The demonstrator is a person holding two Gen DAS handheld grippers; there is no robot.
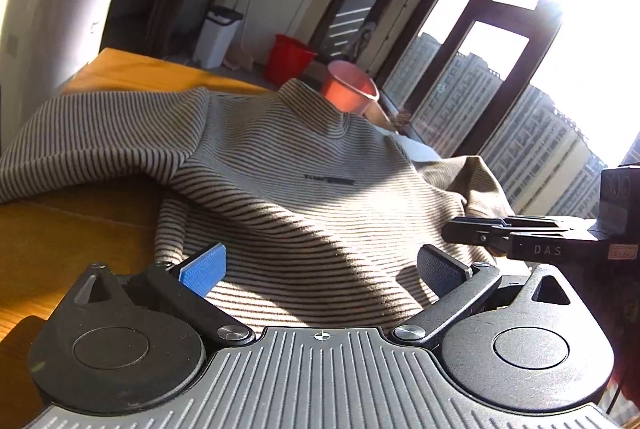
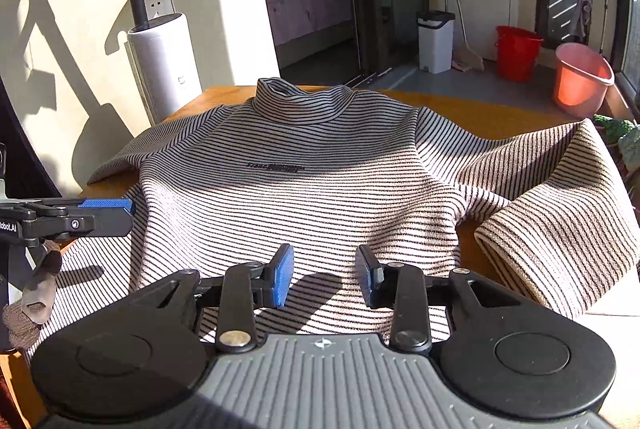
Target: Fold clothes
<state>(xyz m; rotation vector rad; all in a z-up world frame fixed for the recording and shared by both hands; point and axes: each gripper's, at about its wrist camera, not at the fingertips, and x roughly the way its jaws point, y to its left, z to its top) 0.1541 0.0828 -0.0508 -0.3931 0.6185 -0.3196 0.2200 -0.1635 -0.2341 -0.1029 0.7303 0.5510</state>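
Observation:
A beige turtleneck sweater with thin dark stripes [image 1: 288,189] [image 2: 304,189] lies face up on the wooden table [image 1: 60,245] [image 2: 480,113], collar away from me, sleeves spread to both sides. My left gripper [image 1: 320,269] is open, hovering over the sweater's lower hem; nothing is between its blue pads. My right gripper [image 2: 324,275] is open over the hem too, empty. Each gripper shows at the edge of the other's view: the right one [image 1: 472,231] at the right, the left one [image 2: 108,215] at the left. The right sleeve cuff [image 2: 560,249] lies folded back near the table's right edge.
A white cylindrical appliance [image 2: 166,65] stands behind the table at the left. A pink bucket [image 2: 580,79], a red bucket [image 2: 516,51] and a white bin [image 2: 435,41] stand on the floor beyond. Large windows [image 1: 520,69] are at the right.

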